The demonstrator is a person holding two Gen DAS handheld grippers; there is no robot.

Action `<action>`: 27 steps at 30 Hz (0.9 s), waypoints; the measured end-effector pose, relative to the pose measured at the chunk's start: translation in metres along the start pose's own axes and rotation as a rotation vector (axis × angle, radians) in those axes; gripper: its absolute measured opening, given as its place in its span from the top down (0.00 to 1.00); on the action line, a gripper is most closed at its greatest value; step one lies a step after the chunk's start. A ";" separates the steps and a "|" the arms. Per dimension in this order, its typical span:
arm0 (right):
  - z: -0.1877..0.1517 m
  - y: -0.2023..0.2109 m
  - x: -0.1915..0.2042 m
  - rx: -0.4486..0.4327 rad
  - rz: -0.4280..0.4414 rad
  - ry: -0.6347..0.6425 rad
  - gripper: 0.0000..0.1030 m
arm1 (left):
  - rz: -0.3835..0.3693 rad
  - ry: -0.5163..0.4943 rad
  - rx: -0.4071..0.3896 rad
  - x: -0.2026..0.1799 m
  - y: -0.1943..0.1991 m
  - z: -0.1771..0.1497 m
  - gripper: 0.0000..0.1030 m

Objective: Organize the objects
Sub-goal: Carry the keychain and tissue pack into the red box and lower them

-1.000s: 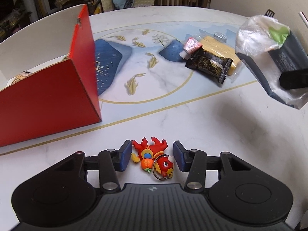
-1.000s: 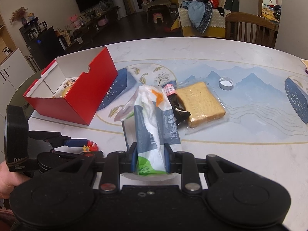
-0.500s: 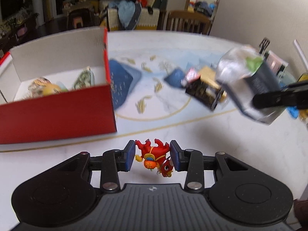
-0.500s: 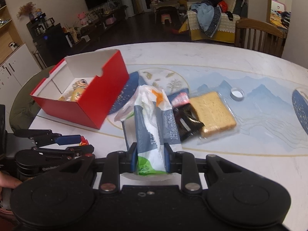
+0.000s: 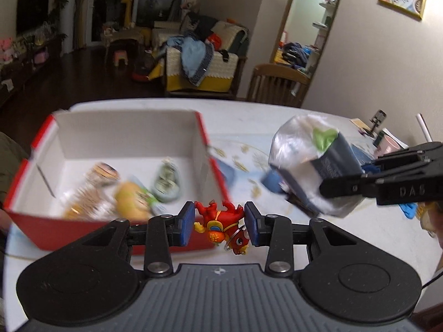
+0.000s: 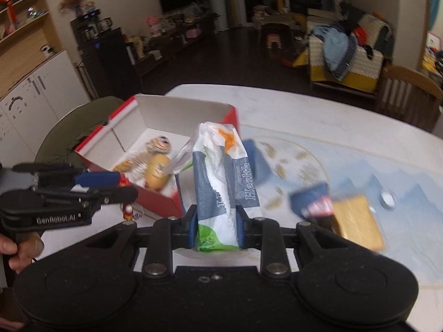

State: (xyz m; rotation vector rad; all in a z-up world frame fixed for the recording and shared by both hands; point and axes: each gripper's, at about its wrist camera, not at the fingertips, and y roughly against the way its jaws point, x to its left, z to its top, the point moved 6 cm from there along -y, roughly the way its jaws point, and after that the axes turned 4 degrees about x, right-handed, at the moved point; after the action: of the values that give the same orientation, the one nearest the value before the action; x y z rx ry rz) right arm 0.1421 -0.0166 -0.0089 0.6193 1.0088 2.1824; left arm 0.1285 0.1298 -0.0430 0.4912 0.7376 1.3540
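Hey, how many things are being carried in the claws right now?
2. A red figurine keychain is pinched in the left claw near the red box; a blue-and-white plastic packet stands clamped in the right claw. Nothing else looks held.

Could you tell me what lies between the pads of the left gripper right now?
A red toy keychain is clamped between the left gripper pads, hanging in front of the red box; the left wrist view shows it.

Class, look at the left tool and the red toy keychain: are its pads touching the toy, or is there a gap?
Touching. The left wrist view shows both blue pads of the left tool pressed against the red toy keychain, which hangs clamped between them.
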 end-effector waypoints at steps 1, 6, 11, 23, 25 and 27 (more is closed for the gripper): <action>0.006 -0.005 0.007 0.001 0.001 0.012 0.74 | 0.006 -0.001 -0.003 0.008 0.002 0.005 0.64; 0.036 -0.035 0.037 0.013 0.004 0.049 0.75 | 0.058 -0.022 -0.008 0.050 0.008 0.025 0.64; 0.056 -0.070 0.057 0.037 -0.013 0.065 0.75 | 0.108 -0.040 -0.001 0.088 0.000 0.039 0.64; 0.078 -0.155 0.071 0.133 -0.112 0.090 0.74 | 0.141 -0.101 0.154 0.150 -0.053 0.047 0.64; 0.078 -0.168 0.071 0.158 -0.136 0.095 0.74 | 0.144 -0.118 0.175 0.153 -0.063 0.041 0.64; 0.076 -0.179 0.071 0.178 -0.160 0.103 0.74 | 0.144 -0.135 0.193 0.154 -0.075 0.038 0.64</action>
State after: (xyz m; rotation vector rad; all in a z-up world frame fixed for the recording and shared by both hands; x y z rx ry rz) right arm 0.2068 0.1605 -0.0954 0.4916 1.2722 2.0160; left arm 0.2152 0.2715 -0.0982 0.7942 0.7364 1.3738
